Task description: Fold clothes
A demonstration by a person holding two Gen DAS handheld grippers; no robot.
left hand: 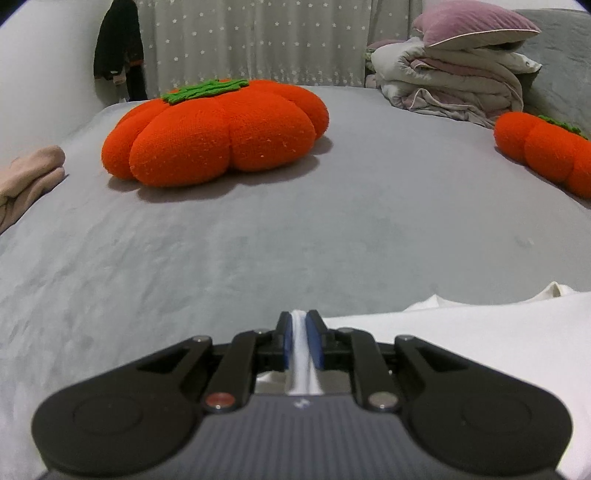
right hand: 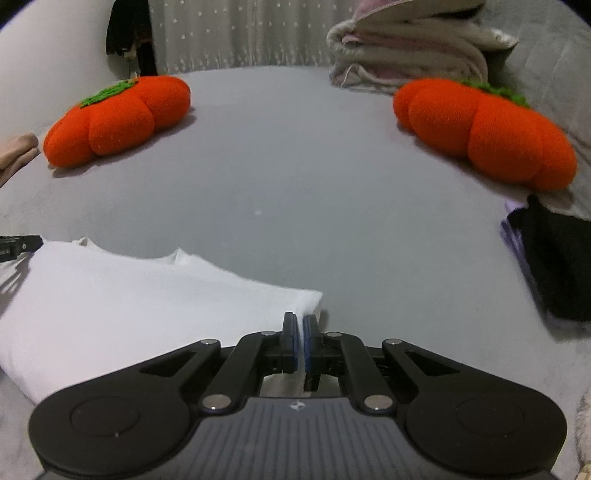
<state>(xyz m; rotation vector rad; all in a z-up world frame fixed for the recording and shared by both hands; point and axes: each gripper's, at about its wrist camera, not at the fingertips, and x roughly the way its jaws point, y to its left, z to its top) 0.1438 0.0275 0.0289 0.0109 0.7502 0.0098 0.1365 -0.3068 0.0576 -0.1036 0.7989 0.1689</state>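
Observation:
A white garment [right hand: 129, 295] lies folded flat on the grey bed [right hand: 295, 177], its right corner close in front of the right gripper. The right gripper [right hand: 300, 325] is shut, and a thin sliver of white fabric shows between its blue pads [right hand: 291, 343]. In the left wrist view the same white garment [left hand: 480, 350] spreads to the right. The left gripper [left hand: 300, 321] is shut on a raised fold of it, pinched between the blue pads [left hand: 287, 343]. The left gripper's black tip [right hand: 18, 245] shows at the garment's far left edge.
Two orange pumpkin cushions [right hand: 118, 118] [right hand: 487, 129] sit on the bed, far left and far right. Folded quilts [left hand: 450, 77] with a purple pillow [left hand: 476, 22] are stacked at the back right. A black garment [right hand: 554, 266] lies at the right, a beige cloth [left hand: 26, 181] at the left edge.

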